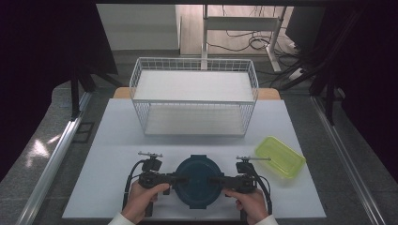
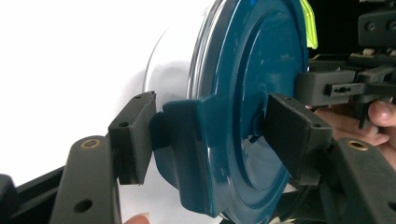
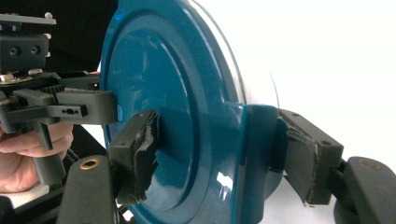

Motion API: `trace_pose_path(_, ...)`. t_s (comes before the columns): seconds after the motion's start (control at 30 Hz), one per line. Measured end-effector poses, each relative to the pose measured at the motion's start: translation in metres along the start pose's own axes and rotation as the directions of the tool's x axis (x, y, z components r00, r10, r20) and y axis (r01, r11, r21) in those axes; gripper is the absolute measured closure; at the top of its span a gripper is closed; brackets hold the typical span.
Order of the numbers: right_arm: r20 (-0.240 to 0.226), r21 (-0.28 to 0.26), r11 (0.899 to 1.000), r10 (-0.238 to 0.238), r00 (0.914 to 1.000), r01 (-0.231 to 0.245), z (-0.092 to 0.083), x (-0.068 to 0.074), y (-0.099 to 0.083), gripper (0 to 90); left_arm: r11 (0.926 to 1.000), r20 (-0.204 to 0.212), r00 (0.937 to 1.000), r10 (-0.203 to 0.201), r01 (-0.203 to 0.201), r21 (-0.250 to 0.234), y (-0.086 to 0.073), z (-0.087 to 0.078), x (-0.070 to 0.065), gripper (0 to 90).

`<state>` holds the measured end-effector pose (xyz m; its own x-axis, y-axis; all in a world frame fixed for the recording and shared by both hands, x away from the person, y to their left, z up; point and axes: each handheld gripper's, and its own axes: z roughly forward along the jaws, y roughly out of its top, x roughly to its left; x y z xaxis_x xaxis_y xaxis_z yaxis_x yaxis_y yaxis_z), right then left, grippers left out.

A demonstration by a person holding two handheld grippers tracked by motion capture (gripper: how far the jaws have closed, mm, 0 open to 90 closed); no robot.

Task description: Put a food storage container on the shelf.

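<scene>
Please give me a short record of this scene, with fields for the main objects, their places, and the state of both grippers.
container: round container with dark blue lid, near table edge, between both grippers
left gripper: jaws closed on the lid's left clip
right gripper: jaws closed on the lid's right clip
wire basket: white, at back of table, nothing seen inside
green tray: right of container, apart from it
table: white surface

One round blue lidded container [image 1: 198, 181] between two grippers: left gripper [image 1: 174, 178], right gripper [image 1: 217, 180]. One yellow-green lid [image 1: 280, 156] beyond right gripper. One white wire basket [image 1: 194, 96] far ahead.
</scene>
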<state>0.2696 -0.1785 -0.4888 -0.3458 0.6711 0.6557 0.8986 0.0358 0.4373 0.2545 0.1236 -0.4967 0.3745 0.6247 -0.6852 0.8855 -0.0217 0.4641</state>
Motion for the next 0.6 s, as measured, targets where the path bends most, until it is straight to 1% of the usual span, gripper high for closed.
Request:
trace_pose_path(0.17, 0.002, -0.009, 1.0, -0.01, 1.0, 0.01, -0.001, 0.002, 0.001, 33.9, 1.0, 0.001, 1.0, 0.004, -0.004, -0.003, 0.001, -0.002, 0.0, 36.4)
trace_pose_path(0.2, 0.001, -0.01, 1.0, -0.013, 0.9999, 0.013, -0.001, 0.003, 0.002, 33.9, 0.9999, -0.002, 0.9999, 0.014, -0.014, -0.004, 0.002, -0.003, 0.0, 36.5)
trace_pose_path(0.23, -0.001, -0.011, 1.0, -0.015, 0.9999, 0.015, -0.001, 0.003, 0.002, 33.9, 0.9999, -0.002, 0.9999, 0.014, -0.014, -0.004, 0.002, -0.003, 0.0, 36.6)
trace_pose_path(0.3, -0.003, -0.013, 1.0, -0.024, 0.9997, 0.024, -0.002, 0.005, 0.004, 33.9, 0.9997, -0.003, 0.9998, 0.019, -0.019, -0.015, 0.004, -0.005, -0.002, 36.7)
trace_pose_path(0.37, -0.003, -0.016, 0.999, -0.03, 0.9996, 0.03, -0.002, 0.005, 0.004, 33.9, 0.9996, -0.001, 0.9997, 0.024, -0.024, -0.012, 0.005, -0.006, -0.002, 36.8)
trace_pose_path(0.4, -0.002, -0.022, 0.999, -0.039, 0.9992, 0.039, -0.003, 0.007, 0.005, 33.9, 0.9994, -0.001, 0.9997, 0.026, -0.026, -0.021, 0.006, -0.008, -0.004, 36.9)
trace_pose_path(0.5, -0.003, -0.025, 0.998, -0.049, 0.9988, 0.049, -0.004, 0.008, 0.007, 34.0, 0.9992, -0.001, 0.9995, 0.031, -0.031, -0.025, 0.007, -0.009, -0.005, 37.1)
trace_pose_path(0.53, -0.006, -0.024, 0.998, -0.056, 0.9984, 0.056, -0.005, 0.009, 0.008, 34.0, 0.9989, -0.007, 0.9994, 0.035, -0.035, -0.031, 0.008, -0.01, -0.006, 37.1)
trace_pose_path(0.6, -0.007, -0.024, 0.998, -0.06, 0.9981, 0.06, -0.006, 0.01, 0.01, 34.0, 0.9989, -0.006, 0.9992, 0.04, -0.041, -0.025, 0.009, -0.011, -0.007, 37.2)
